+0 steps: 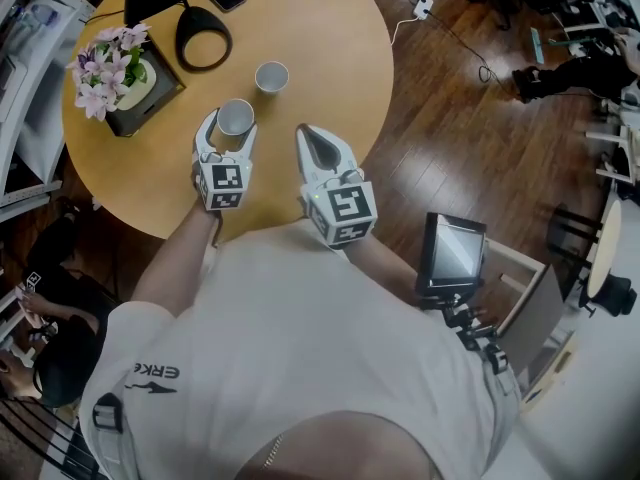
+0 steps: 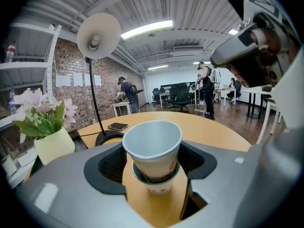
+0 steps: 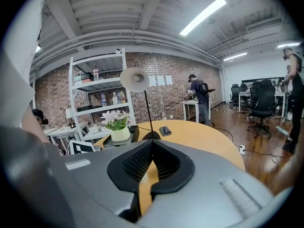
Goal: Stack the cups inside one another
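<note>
So far, head view: cups show at 2 spots on the round table (image 1: 330, 38). The upper cup (image 1: 236, 117) sits btwn the tips of the left gripper (image 1: 229, 121); the lone cup (image 1: 271, 76) stands just beyond it, apart, open end up.
Head view, other hand: right gripper (image 1: 308, 138) is beside the left one, over the near table edge, w/ nothing at its tips.
Left gripper view, jaws: wide apart around the upper cup; pads seem to press its sides, tho the cup's flared rim hides the contact line, so grip is probable, not certain.
Left gripper view, nesting: base of upper cup is inside the lower cup (image 2: 160, 186), which stands on the tabletop. Upper cup rides high & a bit tilted, w/ much of its wall above the lower rim, so I judge it not fully seated.
Left gripper view, lone cup: not visible, presumably behind the pair.
Right gripper view, jaws: closed tip to tip; only a thin strip of tabletop shows in the slit, no cup held.
Done: 1 cup part-way into another.
Left to do: seat that cup & let go; then the lone cup has to join the stack.
Progress est.: approx. halfway.
</note>
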`<state>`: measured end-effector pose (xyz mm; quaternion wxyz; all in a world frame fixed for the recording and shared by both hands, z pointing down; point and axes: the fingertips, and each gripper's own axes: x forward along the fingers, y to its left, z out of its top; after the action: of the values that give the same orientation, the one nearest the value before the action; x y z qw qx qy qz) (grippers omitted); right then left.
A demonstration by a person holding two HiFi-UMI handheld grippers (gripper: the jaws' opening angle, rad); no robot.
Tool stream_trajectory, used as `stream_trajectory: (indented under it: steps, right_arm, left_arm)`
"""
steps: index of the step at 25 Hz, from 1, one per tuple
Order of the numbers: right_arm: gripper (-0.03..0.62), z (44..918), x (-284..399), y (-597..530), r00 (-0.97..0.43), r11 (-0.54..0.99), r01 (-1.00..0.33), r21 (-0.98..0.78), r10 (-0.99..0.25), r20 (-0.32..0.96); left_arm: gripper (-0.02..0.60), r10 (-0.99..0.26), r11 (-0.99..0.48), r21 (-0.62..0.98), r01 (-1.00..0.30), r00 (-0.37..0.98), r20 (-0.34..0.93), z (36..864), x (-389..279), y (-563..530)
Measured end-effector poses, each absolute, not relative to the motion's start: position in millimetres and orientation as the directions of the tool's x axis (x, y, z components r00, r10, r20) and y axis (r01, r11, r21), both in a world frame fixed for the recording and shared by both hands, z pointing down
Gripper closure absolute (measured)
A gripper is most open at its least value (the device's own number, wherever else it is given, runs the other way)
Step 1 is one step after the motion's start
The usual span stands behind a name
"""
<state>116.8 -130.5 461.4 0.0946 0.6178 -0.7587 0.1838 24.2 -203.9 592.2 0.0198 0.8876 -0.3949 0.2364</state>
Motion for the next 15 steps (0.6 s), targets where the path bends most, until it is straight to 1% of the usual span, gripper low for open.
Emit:
stream_trajectory:
  steps: [7, 10, 15]
  right_arm:
    - [0.58, 459.6, 115.1, -131.8, -0.221, 0.174, -0.972, -0.155, -0.9, 0.375]
    - [0.58, 458.0, 114.1, -133.5, -0.22, 0.175, -0.973, -0.151, -0.901, 0.374]
    - [0.58, 460.3, 111.8, -134.2, -0.221, 0.176, -0.973, -0.15, -0.896, 0.385]
  left_arm:
    - [0.247, -0.666, -0.709, -0.124, -0.695, 0.6, 0.443, 596.5, 29.5, -202.0]
    - [0.226, -0.649, -0.722, -0.111, -0.683, 0.613, 0.45, 596.8, 31.0, -200.9]
    - [0.212, -0.632, -0.736, -0.103, -0.669, 0.626, 0.457, 596.6, 30.8, -199.8]
